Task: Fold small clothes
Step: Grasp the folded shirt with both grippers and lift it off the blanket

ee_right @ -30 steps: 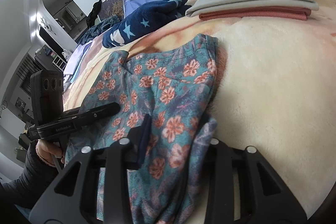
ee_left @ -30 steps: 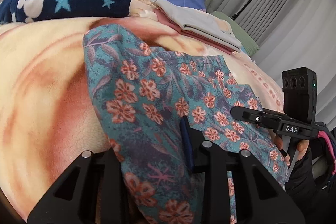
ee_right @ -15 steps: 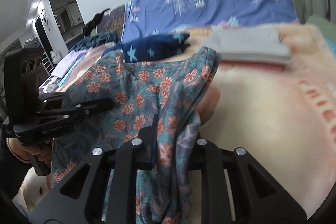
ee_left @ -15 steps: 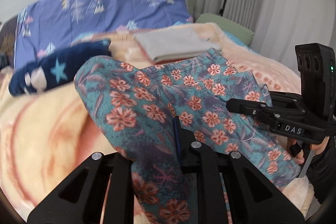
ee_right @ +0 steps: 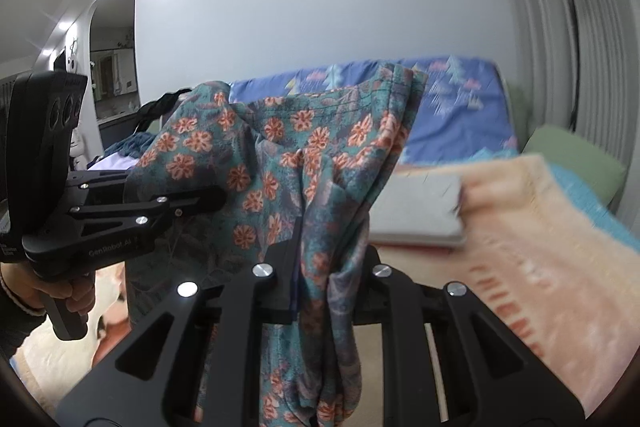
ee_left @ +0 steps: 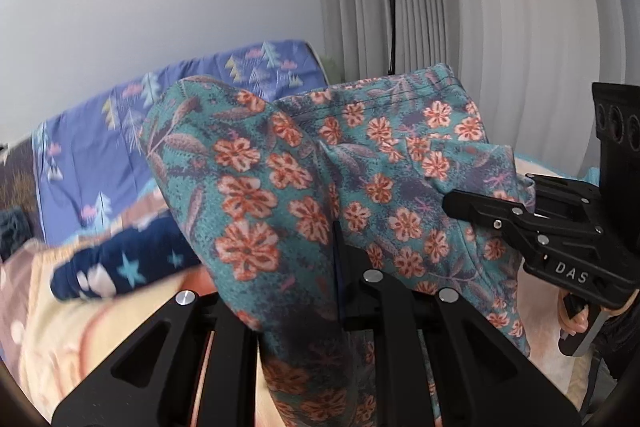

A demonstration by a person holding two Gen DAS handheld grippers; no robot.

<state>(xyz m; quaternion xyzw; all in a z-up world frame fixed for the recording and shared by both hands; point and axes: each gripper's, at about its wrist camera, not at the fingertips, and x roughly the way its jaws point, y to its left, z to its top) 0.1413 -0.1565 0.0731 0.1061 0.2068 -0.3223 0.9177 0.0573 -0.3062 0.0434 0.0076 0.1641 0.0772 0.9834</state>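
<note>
A: Where is the floral garment [ee_left: 304, 183]?
B: Raised above the peach blanket [ee_right: 540, 239], stretched between both grippers.
A: Jaw states, left to right?
B: Left gripper [ee_left: 298, 291] pinches one bunched edge; right gripper [ee_right: 330, 267] clamps the other. A grey folded stack [ee_right: 416, 211] lies behind.

A bed [ee_right: 560, 247] covered by a peach fleece blanket [ee_right: 532, 227] carries a folded grey stack [ee_right: 416, 211] at the far side, a navy star-patterned cloth [ee_left: 132, 263] left, and a green pillow [ee_right: 572, 163] far right.
</note>
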